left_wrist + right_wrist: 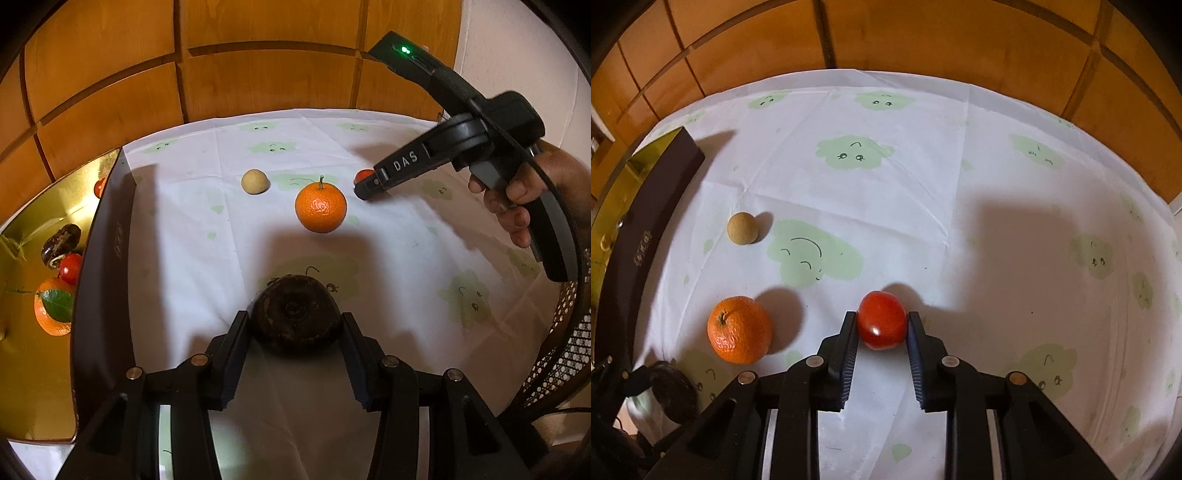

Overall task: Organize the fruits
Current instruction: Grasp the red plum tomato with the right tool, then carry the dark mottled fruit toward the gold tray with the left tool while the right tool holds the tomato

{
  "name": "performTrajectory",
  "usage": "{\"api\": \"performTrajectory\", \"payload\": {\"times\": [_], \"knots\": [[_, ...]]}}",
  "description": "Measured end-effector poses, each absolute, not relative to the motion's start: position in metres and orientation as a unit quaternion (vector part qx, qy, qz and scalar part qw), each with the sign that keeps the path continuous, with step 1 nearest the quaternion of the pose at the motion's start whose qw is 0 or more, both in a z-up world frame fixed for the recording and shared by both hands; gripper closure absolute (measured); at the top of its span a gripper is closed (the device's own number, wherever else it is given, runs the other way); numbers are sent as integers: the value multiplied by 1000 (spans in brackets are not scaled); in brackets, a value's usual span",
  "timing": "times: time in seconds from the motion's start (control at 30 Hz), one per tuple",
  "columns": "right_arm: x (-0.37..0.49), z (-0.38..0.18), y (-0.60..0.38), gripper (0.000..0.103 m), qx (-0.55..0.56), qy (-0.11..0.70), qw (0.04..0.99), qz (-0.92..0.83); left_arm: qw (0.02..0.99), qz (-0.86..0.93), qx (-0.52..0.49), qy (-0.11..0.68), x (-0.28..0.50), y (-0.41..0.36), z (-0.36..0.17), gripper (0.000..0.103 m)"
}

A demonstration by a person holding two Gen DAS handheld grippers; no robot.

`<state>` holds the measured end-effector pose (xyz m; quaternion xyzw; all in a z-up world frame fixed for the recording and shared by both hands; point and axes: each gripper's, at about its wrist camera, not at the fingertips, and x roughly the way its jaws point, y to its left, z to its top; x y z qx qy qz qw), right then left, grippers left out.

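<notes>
Right gripper (882, 321) fingers clamp a red tomato (882, 320), long axis upright, right of the orange (739, 329); left gripper (294, 325) fingers grip a dark round fruit (294, 319).

So under and ahead of the jaws it's all one white tablecloth printed with pale green smiling clouds (960, 192), a few fold creases across it. Way past the jaws, orange-brown wooden panelling with dark grooves (258, 74) runs along the back. Off right of the left jaws there's some woven cane mesh (576, 350).

Two downward wrist views (shared tangerine (320, 208))
</notes>
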<state>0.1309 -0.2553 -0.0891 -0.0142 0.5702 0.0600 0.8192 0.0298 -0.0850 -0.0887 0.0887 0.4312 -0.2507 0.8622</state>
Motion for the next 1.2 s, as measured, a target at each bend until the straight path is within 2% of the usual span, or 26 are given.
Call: {"api": "performTrajectory", "payload": {"times": [0.3,0.7,1.2], "knots": [[131,-90,-254,77,-22,567,821,58,864,-243,87,432,30,-82,-80,55],[131,-88,-254,77,-21,568,820,60,890,-224,74,389,22,-72,-22,55],[129,-89,-251,77,-32,562,824,56,908,-182,49,373,21,-39,8,55]]}}
